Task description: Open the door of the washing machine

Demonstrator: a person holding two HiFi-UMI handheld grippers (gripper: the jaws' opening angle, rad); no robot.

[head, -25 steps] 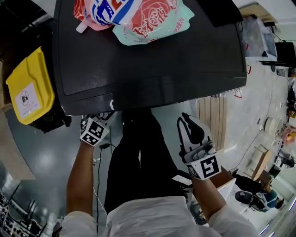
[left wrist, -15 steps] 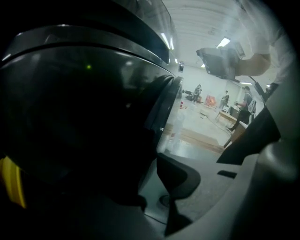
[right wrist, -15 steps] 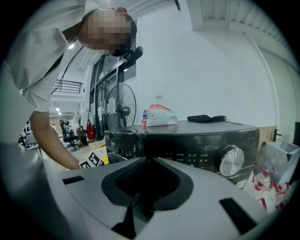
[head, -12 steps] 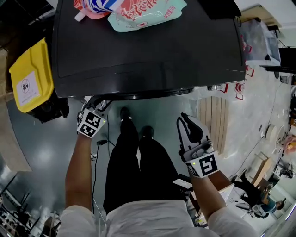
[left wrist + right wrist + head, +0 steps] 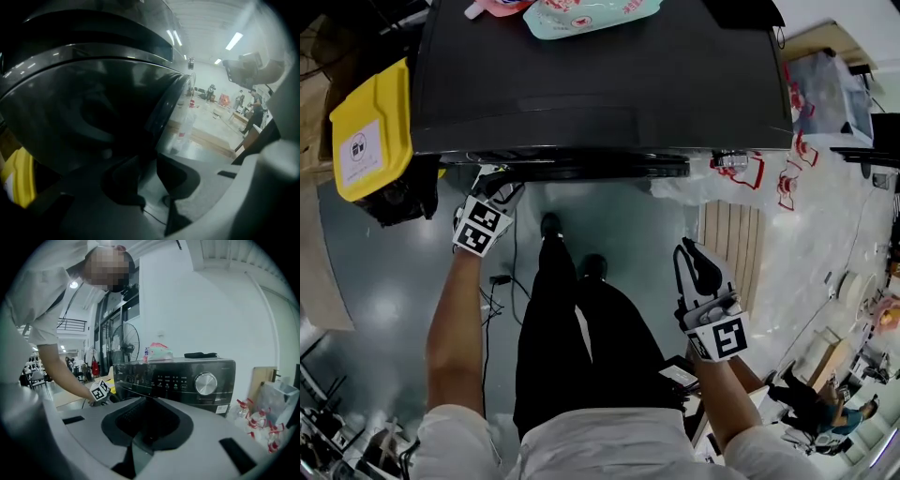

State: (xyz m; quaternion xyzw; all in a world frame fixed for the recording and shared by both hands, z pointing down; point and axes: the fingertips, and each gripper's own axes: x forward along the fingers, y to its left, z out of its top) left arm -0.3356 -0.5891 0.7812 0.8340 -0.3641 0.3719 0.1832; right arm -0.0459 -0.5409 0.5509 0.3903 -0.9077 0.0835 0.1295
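Note:
The black washing machine (image 5: 600, 84) fills the top of the head view, and its control panel and dial (image 5: 187, 380) show in the right gripper view. Its round door (image 5: 581, 169) stands a little out from the front. My left gripper (image 5: 497, 187) is at the door's left end. In the left gripper view the dark door rim (image 5: 161, 112) runs down between the jaws of that gripper (image 5: 150, 164), which grip it. My right gripper (image 5: 696, 255) hangs in free air well short of the machine, shut on nothing (image 5: 145, 401).
A yellow bin (image 5: 370, 131) stands left of the machine. Detergent pouches (image 5: 581, 11) lie on its top. Spray bottles in plastic (image 5: 750, 173) and a slatted wooden board (image 5: 727, 244) sit to the right. A cable (image 5: 502, 281) trails on the floor by the person's legs (image 5: 572, 337).
The door's edge now shows farther out from the machine's front. My right gripper has drifted lower and to the right, away from the machine. My left gripper stays at the door's left end.

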